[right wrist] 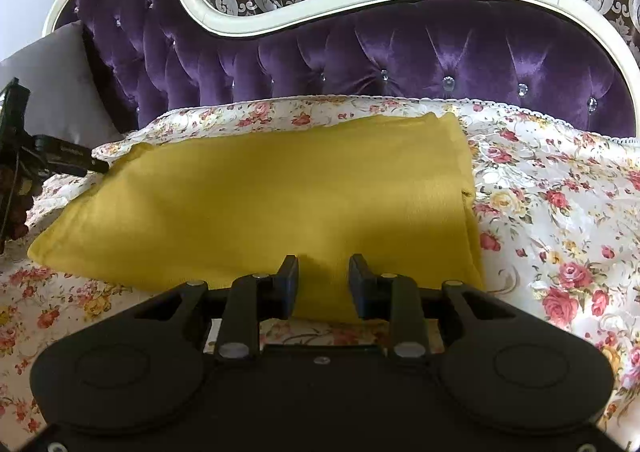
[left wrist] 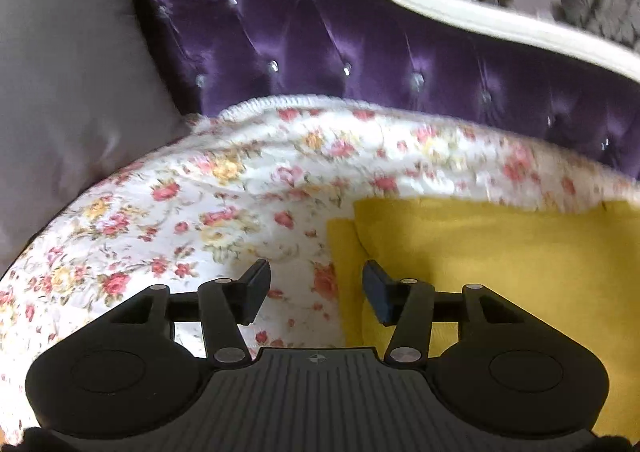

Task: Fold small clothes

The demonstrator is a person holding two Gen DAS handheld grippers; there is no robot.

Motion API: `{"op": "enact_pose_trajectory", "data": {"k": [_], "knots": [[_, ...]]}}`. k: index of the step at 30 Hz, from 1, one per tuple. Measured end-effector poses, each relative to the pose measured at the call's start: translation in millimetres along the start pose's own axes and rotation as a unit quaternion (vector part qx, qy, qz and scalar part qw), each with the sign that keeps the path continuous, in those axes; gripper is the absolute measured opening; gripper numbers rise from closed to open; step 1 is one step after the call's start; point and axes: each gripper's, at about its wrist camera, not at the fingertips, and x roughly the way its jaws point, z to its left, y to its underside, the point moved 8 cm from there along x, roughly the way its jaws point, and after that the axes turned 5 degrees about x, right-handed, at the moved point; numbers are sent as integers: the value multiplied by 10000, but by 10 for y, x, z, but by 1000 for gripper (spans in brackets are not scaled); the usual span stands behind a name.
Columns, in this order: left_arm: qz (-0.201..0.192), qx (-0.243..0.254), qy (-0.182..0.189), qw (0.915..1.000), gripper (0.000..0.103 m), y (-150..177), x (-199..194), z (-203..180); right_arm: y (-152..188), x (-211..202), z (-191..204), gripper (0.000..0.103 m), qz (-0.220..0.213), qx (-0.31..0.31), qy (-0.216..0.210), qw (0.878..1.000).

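We log one folded yellow garment on the floral sofa cover. Our left hand-held gripper and right hand-held gripper both gape, holding nothing.

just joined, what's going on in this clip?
A person with a handheld gripper in each hand is folding a yellow cloth on a floral bedspread, in front of a purple tufted headboard. The cloth lies flat, apparently already folded over. Both the left gripper and right gripper are open at its near edge, gripping nothing.
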Motion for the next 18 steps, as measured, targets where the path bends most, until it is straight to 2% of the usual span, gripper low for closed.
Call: {"op": "enact_pose_trajectory", "data": {"k": [3, 6, 8, 9, 13, 15, 18], "knots": [[-183, 184, 151, 9995, 50, -71, -51, -127, 0, 0, 5, 40, -3, -3, -2, 10000], [5, 512, -195, 9985, 50, -86, 130, -188, 1, 0, 4, 40, -2, 17, -8, 10000], [228, 442, -78, 9987, 50, -36, 249, -231, 0, -6, 6, 40, -10, 34, -13, 10000], [227, 474, -30, 9986, 46, -24, 265, -280, 2, -7, 11, 40, -13, 38, -9, 10000], [-83, 1260, -166, 9919, 46, -40, 168, -453, 4, -6, 7, 40, -17, 74, -34, 10000], [-10, 1197, -376, 9921, 50, -31, 215, -335, -3, -5, -7, 40, -13, 129, -69, 9999], [51, 618, -291, 9977, 59, -16, 268, -105, -15, -10, -30, 40, -17, 211, -98, 9997]]}}
